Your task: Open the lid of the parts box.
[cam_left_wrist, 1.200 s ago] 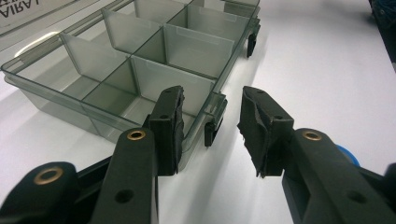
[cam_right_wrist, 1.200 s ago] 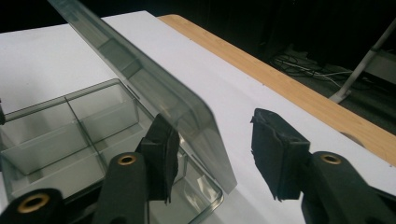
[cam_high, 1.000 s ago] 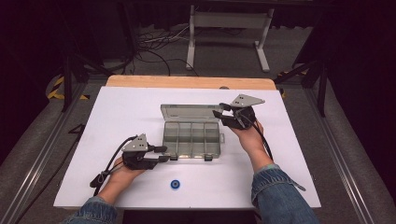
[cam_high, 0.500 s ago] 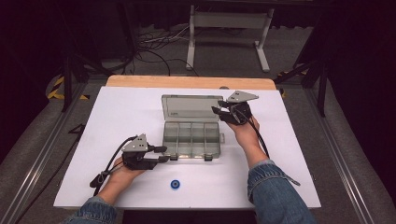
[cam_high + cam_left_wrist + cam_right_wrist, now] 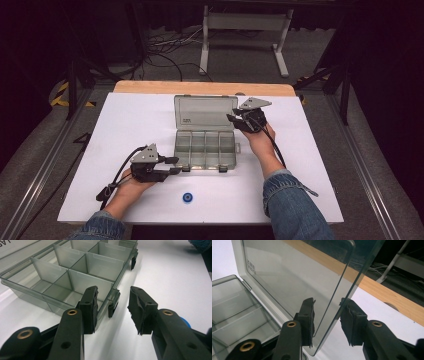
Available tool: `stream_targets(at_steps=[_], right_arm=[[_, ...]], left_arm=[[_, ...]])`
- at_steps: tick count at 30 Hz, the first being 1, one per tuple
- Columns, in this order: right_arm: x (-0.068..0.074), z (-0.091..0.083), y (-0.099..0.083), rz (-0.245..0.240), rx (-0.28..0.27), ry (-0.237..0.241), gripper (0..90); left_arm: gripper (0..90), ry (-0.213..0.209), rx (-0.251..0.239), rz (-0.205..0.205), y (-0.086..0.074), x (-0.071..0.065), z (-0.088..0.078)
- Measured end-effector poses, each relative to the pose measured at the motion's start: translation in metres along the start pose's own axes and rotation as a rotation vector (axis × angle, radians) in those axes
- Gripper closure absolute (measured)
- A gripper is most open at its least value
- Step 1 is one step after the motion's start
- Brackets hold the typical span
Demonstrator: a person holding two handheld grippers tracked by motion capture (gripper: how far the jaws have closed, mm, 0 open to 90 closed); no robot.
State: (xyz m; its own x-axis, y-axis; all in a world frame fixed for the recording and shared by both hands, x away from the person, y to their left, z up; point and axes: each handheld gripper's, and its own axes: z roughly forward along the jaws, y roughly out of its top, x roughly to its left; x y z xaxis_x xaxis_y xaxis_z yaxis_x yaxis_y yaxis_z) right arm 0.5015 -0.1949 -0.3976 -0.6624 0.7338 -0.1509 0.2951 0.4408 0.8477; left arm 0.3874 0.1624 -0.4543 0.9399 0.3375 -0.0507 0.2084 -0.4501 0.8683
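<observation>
Your left gripper [image 5: 172, 166] rests low on the white surface [image 5: 125, 125] at the near left corner of the compartment box [image 5: 206, 149]. In the left gripper view its jaws stand apart with the box's near wall and a small black latch [image 5: 111, 307] between them; one pad [image 5: 90, 305] lies just beside the wall, and contact cannot be confirmed. The box sits at the centre of the surface, its clear dividers forming a row of empty compartments. A small blue round part [image 5: 188, 198] lies on the surface, near your edge and apart from the box. The transparent lid [image 5: 205, 113] stands raised at the far side of the box, hinged along the back wall. Your right gripper [image 5: 233, 119] is at the lid's right edge. In the right gripper view the lid's edge runs between the jaws; they have just been closing, yet gaps show on both sides of the lid, so the pads do not clamp it.
</observation>
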Motion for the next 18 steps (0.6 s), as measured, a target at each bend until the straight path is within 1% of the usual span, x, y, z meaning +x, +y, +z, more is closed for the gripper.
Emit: stream_targets(at_steps=[13, 18], right_arm=[[-0.004, 0.009, -0.004, 0.021, 0.02, -0.006, 63.4], [-0.006, 0.013, -0.007, 0.023, 0.039, -0.008, 62.9]], left_arm=[[59.1, -0.005, -0.001, -0.001, 0.0, 0.0, 0.0], [59.7, -0.011, 0.0, -0.008, 0.0, -0.001, 0.0]])
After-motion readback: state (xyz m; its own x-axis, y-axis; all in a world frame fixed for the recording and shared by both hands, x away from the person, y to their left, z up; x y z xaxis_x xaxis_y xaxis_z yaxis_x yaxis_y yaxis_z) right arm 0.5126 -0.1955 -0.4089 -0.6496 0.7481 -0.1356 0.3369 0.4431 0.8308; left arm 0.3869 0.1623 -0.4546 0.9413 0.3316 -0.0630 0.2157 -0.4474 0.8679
